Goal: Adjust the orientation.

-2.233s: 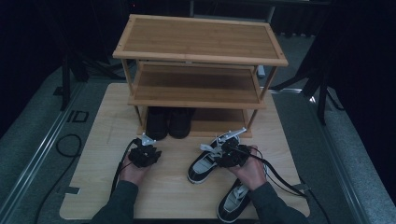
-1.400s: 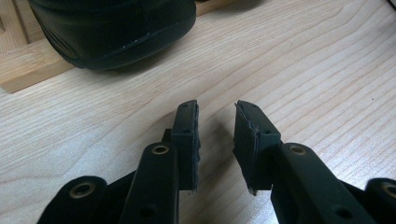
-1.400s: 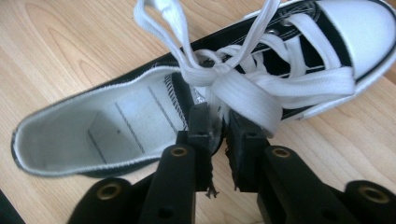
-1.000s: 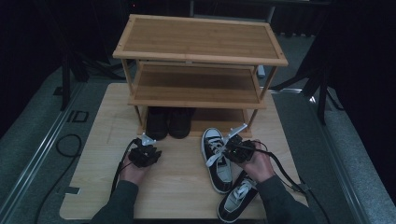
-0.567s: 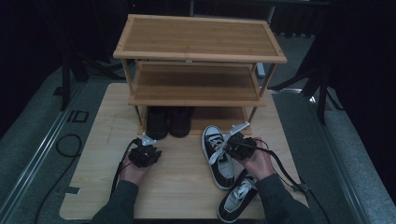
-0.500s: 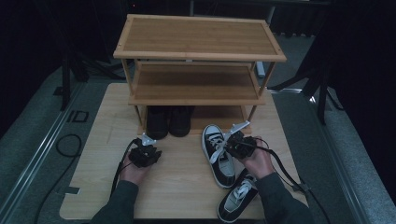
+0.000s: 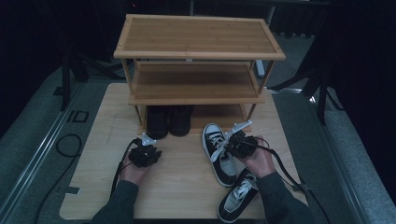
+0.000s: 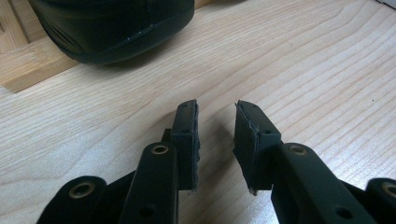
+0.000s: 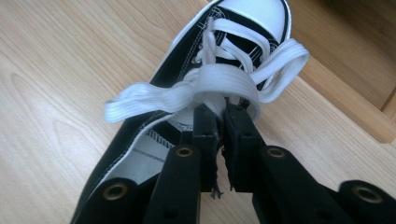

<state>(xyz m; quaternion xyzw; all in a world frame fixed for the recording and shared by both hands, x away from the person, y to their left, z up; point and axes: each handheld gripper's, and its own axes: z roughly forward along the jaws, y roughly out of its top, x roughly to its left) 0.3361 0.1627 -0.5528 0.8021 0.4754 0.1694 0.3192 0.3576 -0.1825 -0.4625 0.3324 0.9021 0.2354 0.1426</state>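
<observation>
A black sneaker with white laces [image 7: 220, 157] lies on the wooden table [image 7: 182, 186], its white toe pointing at the shoe rack [image 7: 198, 37]. My right gripper [image 7: 229, 143] is at its tongue. In the right gripper view the pads [image 9: 218, 109] still pinch the white tongue under the lace bow of the sneaker [image 9: 243, 28]; the jaws have just been opening a little. Its mate [image 7: 238, 196] lies near the front edge, by the right forearm. My left gripper [image 7: 147, 144] rests on the table, open, with nothing between its pads [image 8: 217, 109].
A pair of black shoes [image 7: 169, 120] stands under the rack's lowest shelf, and the toe of one shoe [image 8: 116, 23] lies just ahead of the left gripper. The rack's two upper shelves are bare. Dark floor and cables surround the table.
Two seconds ago the sneaker lay toe-left; the right gripper has turned it so the toe faces the rack. Over the last second it barely shifted. The left gripper has stayed put.
</observation>
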